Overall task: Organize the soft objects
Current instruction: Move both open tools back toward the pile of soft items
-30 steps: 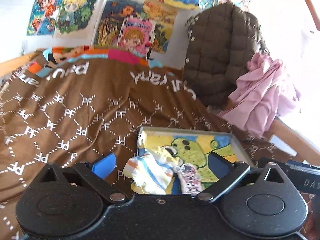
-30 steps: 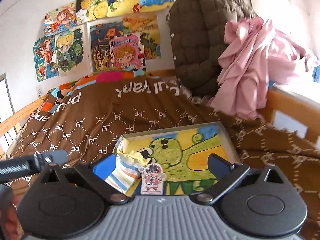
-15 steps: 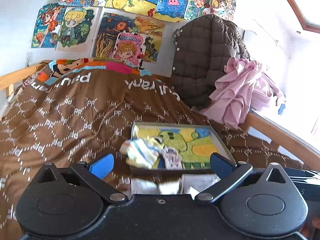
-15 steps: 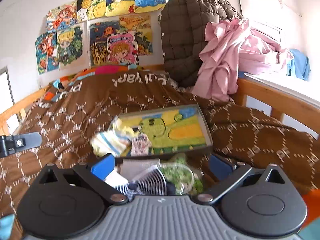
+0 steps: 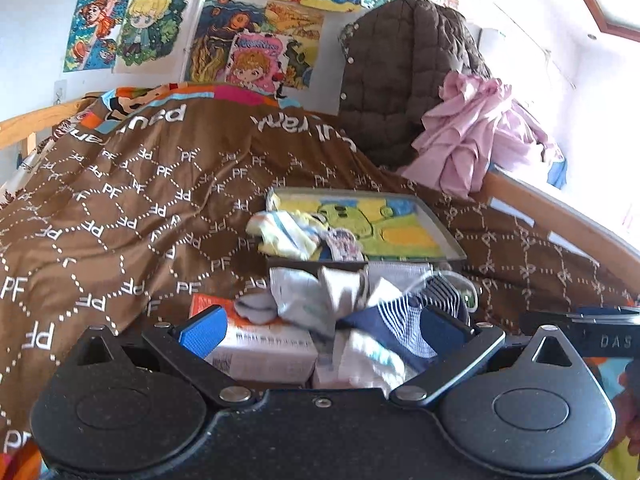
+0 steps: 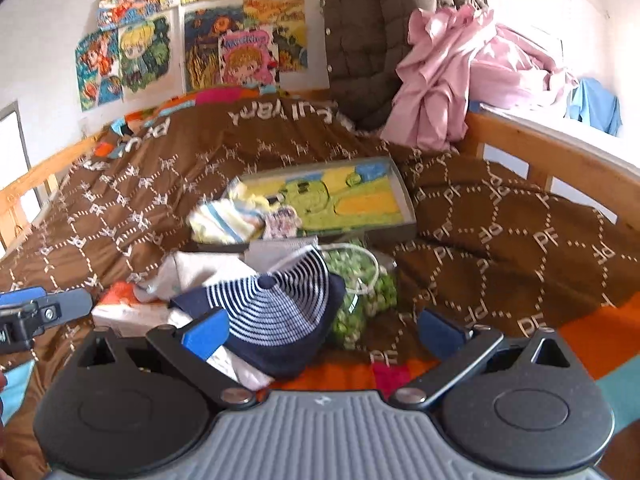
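the left gripper (image 5: 320, 330) hovered with its blue-padded fingers (image 5: 198, 330) spread wide and nothing between them, above a heap of soft things at the near edge of the brown quilted bedspread printed with white letters (image 5: 120, 216). the right gripper (image 6: 324, 330) was likewise wide open and empty, over the same heap. in that heap lay a navy knitted sock with white stripes (image 6: 280, 312), pale grey and white crumpled socks (image 5: 316, 296) beside it, and a clear plastic bag of green pieces (image 6: 360, 292) touching the striped sock's right side. under the heap's left side sat a white and orange cardboard box (image 5: 260, 352). just behind the heap, further in on the bedspread, rested a shallow grey rectangular tray lined with a yellow and green cartoon picture (image 6: 404, 200); a yellow, white and blue striped cloth bundle (image 6: 224, 222) hung over the tray's near left corner, with a small flat cartoon figure (image 6: 282, 222) touching it. at the far edge of the bed a brown quilted jacket (image 5: 400, 80) and a pink crumpled garment (image 5: 468, 136) were piled together by the wooden bed rail (image 6: 560, 156).
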Motion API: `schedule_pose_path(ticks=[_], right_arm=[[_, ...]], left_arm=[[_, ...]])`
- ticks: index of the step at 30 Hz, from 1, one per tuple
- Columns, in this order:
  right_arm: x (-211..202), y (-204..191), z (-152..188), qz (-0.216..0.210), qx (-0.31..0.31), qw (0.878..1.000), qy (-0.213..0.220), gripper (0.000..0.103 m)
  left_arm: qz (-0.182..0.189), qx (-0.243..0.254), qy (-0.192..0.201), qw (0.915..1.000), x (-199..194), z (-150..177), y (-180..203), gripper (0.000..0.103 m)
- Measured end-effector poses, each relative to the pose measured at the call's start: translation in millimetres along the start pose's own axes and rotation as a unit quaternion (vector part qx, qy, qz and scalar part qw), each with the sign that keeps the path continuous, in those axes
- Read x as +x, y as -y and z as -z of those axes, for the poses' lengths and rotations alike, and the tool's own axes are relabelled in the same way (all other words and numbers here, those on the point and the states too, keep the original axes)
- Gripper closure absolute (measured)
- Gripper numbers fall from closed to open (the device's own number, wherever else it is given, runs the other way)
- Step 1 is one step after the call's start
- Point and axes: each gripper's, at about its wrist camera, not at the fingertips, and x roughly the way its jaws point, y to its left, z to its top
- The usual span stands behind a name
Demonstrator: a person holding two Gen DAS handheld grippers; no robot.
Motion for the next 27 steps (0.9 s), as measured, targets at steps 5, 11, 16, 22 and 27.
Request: schedule_pose_path(ticks=[5,11,16,22,27], right_arm=[[6.8,6.5,2.1,-0.002,0.016,1.0,-0.012,0.0],[22.9,6.3,3.6,-0.006,0.017,0.999,-0.038,0.0],[32.6,-1.3,5.1,-0.005,-0.003,0.998,-0.057,0.0],[37.9,-6.9,5.6,0.002,-0.023,0.998,-0.066,0.0],[42.4,-8.9,4.8,0.006,-0.037,0.997,-0.071,0.0]], left_arm=[[0.017,0.019,-0.016,0.9995,9.4,13.0,2.0,0.001],[0.025,0.036,-0.035,0.9985,24.3,22.9,7.7,0.001],[0.028,0.041,-0.044,0.9978,32.0,26.0,13.6,0.001],[0.023,0.043,-0.049,0.9976,39.2,27.6,15.1,0.001],[0.011,0.031,-0.057,0.9978,45.8,28.2,10.3,0.001]])
